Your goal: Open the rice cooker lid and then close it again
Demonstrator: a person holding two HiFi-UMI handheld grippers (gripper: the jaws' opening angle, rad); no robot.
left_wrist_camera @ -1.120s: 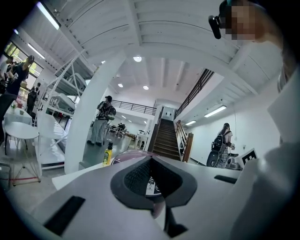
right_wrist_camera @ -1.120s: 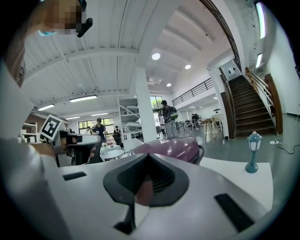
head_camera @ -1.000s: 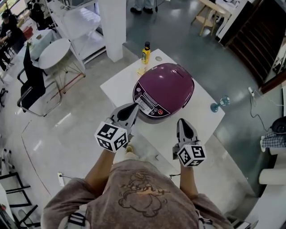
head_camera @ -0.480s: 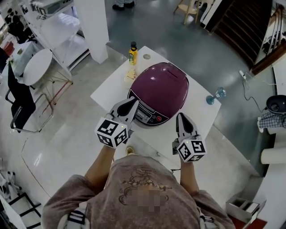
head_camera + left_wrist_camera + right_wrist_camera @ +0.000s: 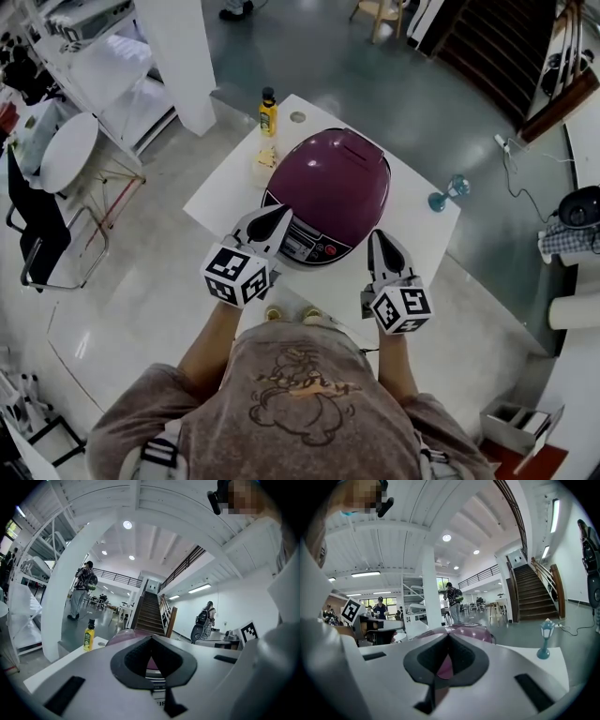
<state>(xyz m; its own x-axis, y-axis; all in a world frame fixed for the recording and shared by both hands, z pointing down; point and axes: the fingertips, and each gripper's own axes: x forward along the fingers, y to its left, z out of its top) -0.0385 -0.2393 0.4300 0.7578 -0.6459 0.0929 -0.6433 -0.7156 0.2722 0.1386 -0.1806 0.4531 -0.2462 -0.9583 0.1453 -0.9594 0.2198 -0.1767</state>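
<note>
A purple rice cooker [image 5: 333,192] stands with its lid down on a white table [image 5: 422,230]; its control panel [image 5: 305,246] faces me. My left gripper [image 5: 279,217] is shut and holds nothing, with its tip just at the panel's left end. My right gripper [image 5: 380,239] is also shut and holds nothing, and it sits right of the panel, a little apart from the cooker. In the left gripper view the cooker [image 5: 123,634] rises just past the closed left gripper [image 5: 151,639]. In the right gripper view the purple lid [image 5: 474,632] shows beyond the closed right gripper [image 5: 448,637].
A yellow bottle [image 5: 268,112] and a small cream object [image 5: 263,161] stand on the table behind the cooker's left side. A blue lamp figurine [image 5: 450,192] is at the table's right edge. A white pillar [image 5: 183,56] and a chair [image 5: 37,225] are to the left.
Both grippers have come closer to the cooker's front, the left one further, up to the control panel. The lid has stayed down and both grippers have stayed shut.
</note>
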